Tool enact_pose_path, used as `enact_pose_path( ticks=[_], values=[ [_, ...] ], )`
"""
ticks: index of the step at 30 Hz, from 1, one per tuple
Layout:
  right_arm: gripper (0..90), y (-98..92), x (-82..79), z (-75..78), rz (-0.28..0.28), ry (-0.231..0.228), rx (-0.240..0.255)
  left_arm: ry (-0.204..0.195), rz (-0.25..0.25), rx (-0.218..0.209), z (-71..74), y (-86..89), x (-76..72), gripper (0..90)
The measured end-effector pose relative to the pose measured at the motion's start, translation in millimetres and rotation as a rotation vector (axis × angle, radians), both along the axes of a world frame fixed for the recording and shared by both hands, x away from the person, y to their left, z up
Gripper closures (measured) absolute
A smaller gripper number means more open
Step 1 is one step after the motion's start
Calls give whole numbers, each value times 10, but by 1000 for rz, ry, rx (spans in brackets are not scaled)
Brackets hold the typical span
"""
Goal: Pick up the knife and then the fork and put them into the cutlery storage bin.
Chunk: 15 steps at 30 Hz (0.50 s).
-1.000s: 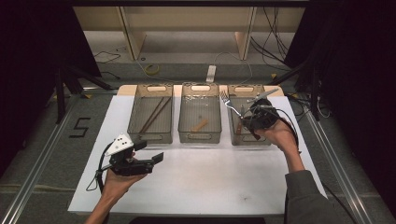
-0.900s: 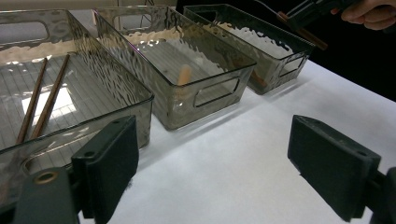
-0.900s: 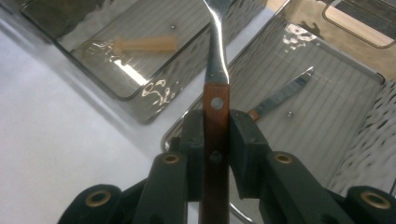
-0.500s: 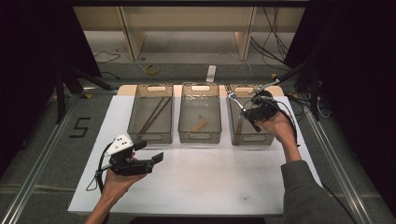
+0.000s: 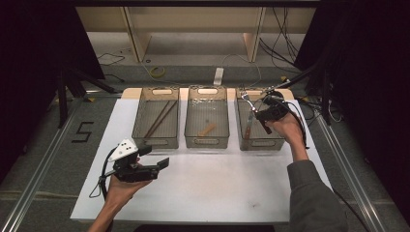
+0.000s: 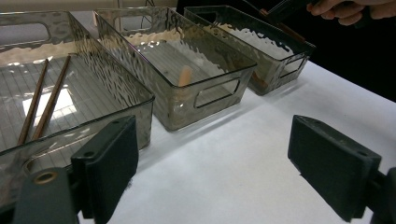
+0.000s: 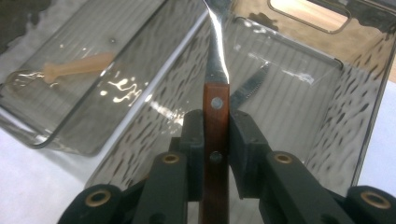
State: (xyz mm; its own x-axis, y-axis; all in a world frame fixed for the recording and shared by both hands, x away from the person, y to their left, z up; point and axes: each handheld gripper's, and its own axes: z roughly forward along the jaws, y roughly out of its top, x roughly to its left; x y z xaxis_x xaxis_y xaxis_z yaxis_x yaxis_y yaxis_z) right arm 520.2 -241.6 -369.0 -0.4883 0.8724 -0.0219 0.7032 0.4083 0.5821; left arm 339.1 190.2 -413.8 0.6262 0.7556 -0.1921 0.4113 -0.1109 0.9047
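The fork (image 7: 215,70), wooden handle with two rivets and a shiny steel neck, sits pinched between the right gripper (image 7: 215,135) jaws, right over the right-hand bin (image 7: 327,121). In the right gripper view its tines are cut off at the top edge; from the high view the tines (image 5: 245,96) show, poking past the bin's far left corner. Below it in the bin lies a knife (image 7: 247,88), its blade plain up close, its wooden handle (image 5: 247,131) seen from above. The middle bin (image 5: 207,140) holds a small pale piece (image 6: 185,75), hard to identify. The left bin (image 5: 155,142) has two brown chopsticks (image 6: 42,100). The left gripper (image 6: 212,168) hangs over the white table (image 5: 217,188), jaws spread wide, holding nothing.
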Motion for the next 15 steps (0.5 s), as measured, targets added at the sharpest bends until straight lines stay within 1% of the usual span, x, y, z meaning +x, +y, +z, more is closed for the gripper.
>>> enact_pose_path(
  ticks=[9, 15],
  values=[
    [772, -36, 59, -64, -39, 9, 2, 0, 0, 0, 1, 1, -1, 157],
    [772, -44, 75, -154, -53, 22, 0, -1, 0, -1, 1, 3, -2, 157]
  ],
)
